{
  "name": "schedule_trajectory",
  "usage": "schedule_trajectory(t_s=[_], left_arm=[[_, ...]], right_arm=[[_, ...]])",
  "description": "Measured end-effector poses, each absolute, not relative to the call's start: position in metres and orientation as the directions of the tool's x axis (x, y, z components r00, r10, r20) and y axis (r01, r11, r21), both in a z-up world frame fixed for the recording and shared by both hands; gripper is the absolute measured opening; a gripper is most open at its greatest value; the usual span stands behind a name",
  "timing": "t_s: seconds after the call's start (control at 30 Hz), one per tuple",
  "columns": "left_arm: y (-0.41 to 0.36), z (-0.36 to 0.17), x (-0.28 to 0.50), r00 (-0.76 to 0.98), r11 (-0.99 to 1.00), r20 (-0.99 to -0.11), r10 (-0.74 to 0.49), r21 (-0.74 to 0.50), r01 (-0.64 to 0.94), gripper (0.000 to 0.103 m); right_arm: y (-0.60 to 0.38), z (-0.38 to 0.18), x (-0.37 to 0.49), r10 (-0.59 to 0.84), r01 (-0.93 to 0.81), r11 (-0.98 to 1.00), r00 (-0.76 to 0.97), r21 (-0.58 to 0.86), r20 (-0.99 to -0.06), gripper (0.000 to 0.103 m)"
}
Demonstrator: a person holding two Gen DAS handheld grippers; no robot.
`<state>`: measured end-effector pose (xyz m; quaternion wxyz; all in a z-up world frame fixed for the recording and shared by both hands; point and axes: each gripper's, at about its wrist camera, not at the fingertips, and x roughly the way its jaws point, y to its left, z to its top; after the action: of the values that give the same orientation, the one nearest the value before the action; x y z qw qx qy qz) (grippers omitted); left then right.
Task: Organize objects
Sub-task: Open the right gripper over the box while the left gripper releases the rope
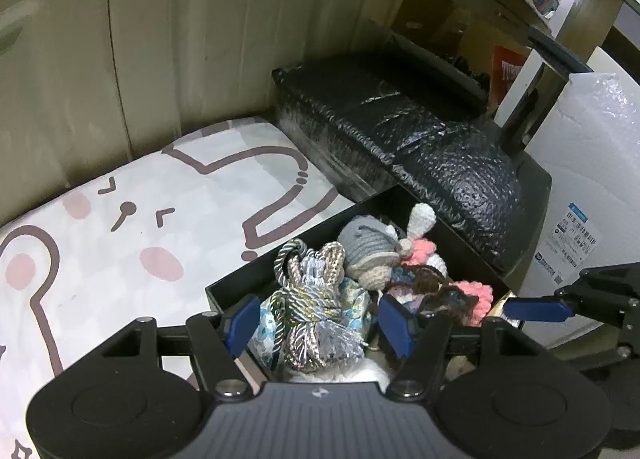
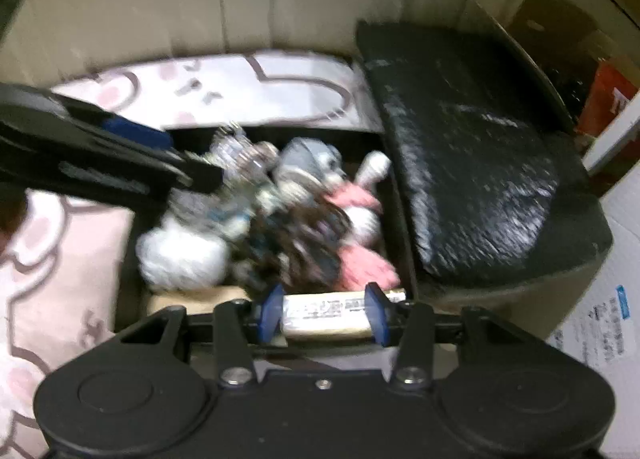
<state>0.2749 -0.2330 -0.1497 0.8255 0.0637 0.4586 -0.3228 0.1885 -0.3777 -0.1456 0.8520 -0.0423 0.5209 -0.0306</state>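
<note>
A black box of crocheted toys and cords sits on the bed. The right tool grips a labelled packet crosswise at the box's near edge. The left tool straddles the corded bundle, contact uncertain.

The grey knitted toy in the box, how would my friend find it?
Find the black box at the edge of the bunny-print mat. Toward its far end lies the grey knitted toy, beside the silvery cord bundle. It's the only round, grey crocheted ball; its neighbours are pink, white or brown.
</note>
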Motion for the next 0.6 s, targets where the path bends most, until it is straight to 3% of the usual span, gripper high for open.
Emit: schedule_trajectory(t_s=[0.3,0.37,0.43,0.5,0.6], left_arm=[[-0.232,-0.145,0.269,0.373,0.791,-0.804,-0.463,-0.185,0.583,0.066],[-0.23,-0.142,0.267,0.381,0.798,-0.805,-0.454,-0.178,0.576,0.066],[-0.228,-0.139,0.266,0.388,0.805,-0.803,-0.452,-0.18,0.565,0.066],[-0.225,-0.135,0.264,0.395,0.815,-0.802,-0.449,-0.185,0.55,0.066],[-0.221,-0.13,0.26,0.411,0.833,-0.804,-0.429,-0.177,0.524,0.068]], right_arm=[[-0.383,-0.144,0.189,-0.075,0.029,0.997,0.476,-0.069,-0.876,0.049],[-0.386,-0.139,0.188,-0.057,0.051,0.998,0.479,-0.037,-0.876,0.056],[-0.388,-0.13,0.187,-0.049,0.067,0.998,0.507,-0.017,-0.86,0.071],[-0.388,-0.121,0.185,-0.068,0.08,0.996,0.529,-0.03,-0.846,0.08],[-0.389,-0.111,0.182,-0.092,0.095,0.994,0.552,-0.047,-0.829,0.085]])
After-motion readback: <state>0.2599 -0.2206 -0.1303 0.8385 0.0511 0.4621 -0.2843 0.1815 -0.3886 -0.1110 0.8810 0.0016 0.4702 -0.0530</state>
